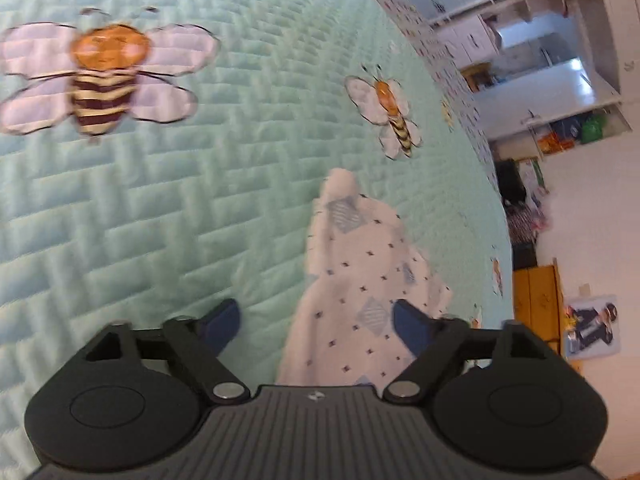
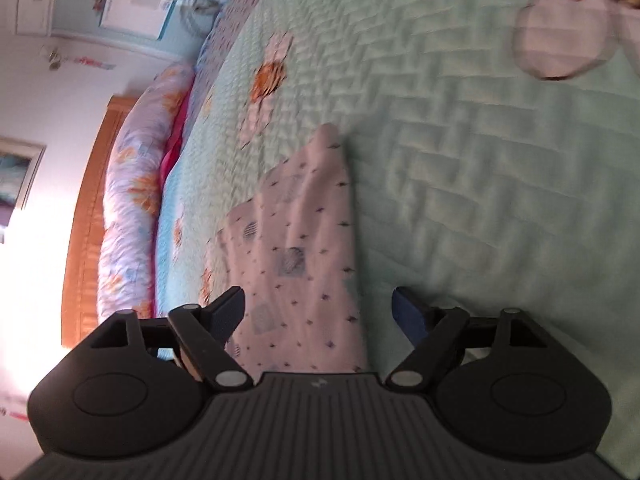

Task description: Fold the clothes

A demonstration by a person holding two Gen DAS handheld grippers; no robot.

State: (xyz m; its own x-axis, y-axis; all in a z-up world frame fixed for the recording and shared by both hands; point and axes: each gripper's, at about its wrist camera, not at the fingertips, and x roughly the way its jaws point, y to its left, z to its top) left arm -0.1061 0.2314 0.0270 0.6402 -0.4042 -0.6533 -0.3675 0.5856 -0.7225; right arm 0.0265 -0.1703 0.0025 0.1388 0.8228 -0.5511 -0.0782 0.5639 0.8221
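Note:
A white garment (image 1: pixel 360 248) with small dark dots and blue-grey diamonds lies bunched on a mint quilted bedspread (image 1: pixel 180 208). My left gripper (image 1: pixel 316 316) is open just above it. The cloth runs up between the blue fingers, close to the right-hand finger (image 1: pixel 406 320), and neither pad presses on it. In the right wrist view the same garment (image 2: pixel 304 216) stretches away over the bedspread (image 2: pixel 460 184). My right gripper (image 2: pixel 319 300) is open around its near end, with the cloth nearer the left-hand finger (image 2: pixel 232 304). Both views are blurred.
Bee pictures are stitched on the bedspread, a large one (image 1: pixel 102 76) and a small one (image 1: pixel 394 110). Beyond the bed's edge stand white shelves (image 1: pixel 540 60) and a yellow cabinet (image 1: pixel 536 292). A floral rolled pillow (image 2: pixel 132 184) lies against a wooden headboard (image 2: pixel 86 208).

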